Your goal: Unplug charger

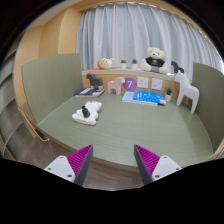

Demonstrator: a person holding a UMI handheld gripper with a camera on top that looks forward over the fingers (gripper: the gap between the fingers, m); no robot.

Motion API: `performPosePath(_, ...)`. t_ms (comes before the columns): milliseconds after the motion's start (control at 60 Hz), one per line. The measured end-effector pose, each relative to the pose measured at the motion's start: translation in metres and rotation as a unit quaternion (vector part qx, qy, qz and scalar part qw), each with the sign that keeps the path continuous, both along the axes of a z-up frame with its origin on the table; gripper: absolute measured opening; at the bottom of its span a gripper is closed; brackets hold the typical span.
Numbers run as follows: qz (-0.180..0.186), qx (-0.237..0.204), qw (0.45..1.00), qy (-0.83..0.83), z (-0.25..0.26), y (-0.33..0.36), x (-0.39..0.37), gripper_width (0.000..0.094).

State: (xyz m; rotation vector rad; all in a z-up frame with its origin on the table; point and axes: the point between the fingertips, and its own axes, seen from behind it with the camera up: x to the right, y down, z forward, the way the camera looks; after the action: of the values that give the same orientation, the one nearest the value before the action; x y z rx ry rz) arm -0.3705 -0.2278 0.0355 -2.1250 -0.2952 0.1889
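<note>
A white power strip with a black charger plugged into it (88, 113) lies on the green table (130, 125), left of the middle and well beyond my fingers. My gripper (114, 160) is open and empty, hovering over the table's wooden front edge. Its two magenta pads (82, 158) stand wide apart, with nothing between them.
At the back of the table stand a wooden shelf with a teddy bear (154, 58), small plants (106, 64) and cards. A blue book (144, 97) and a stack of books (89, 91) lie before it. A white chair (187, 93) stands at right. Green partitions flank the table.
</note>
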Motion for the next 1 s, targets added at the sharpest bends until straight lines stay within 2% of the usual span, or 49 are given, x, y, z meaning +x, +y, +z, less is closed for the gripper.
performPosePath(100,0.002,-0.012,1.0,-0.005,-0.021,0.02,-0.046,0.0825)
performPosePath(267,-0.004,-0.006,1.0,0.005,-0.027,0.079,-0.126,0.0806)
performPosePath(433,-0.026,-0.001,1.0,0.003,-0.031,0.143,-0.177,0.0715)
performPosePath(517,-0.049,-0.001,0.999,-0.003,-0.035,0.165,-0.183,0.0613)
performPosePath(600,-0.073,-0.012,0.997,-0.011,-0.045,0.175,-0.18,0.0452)
performPosePath(667,-0.095,0.003,0.995,-0.017,-0.043,0.18,-0.172,0.0224)
performPosePath(733,-0.098,0.014,0.995,-0.011,-0.043,0.18,-0.173,0.0209)
performPosePath(850,-0.107,0.023,0.994,-0.003,-0.044,0.181,-0.17,0.0112)
performPosePath(1000,-0.1,0.02,0.995,-0.016,-0.043,0.181,-0.171,0.0089)
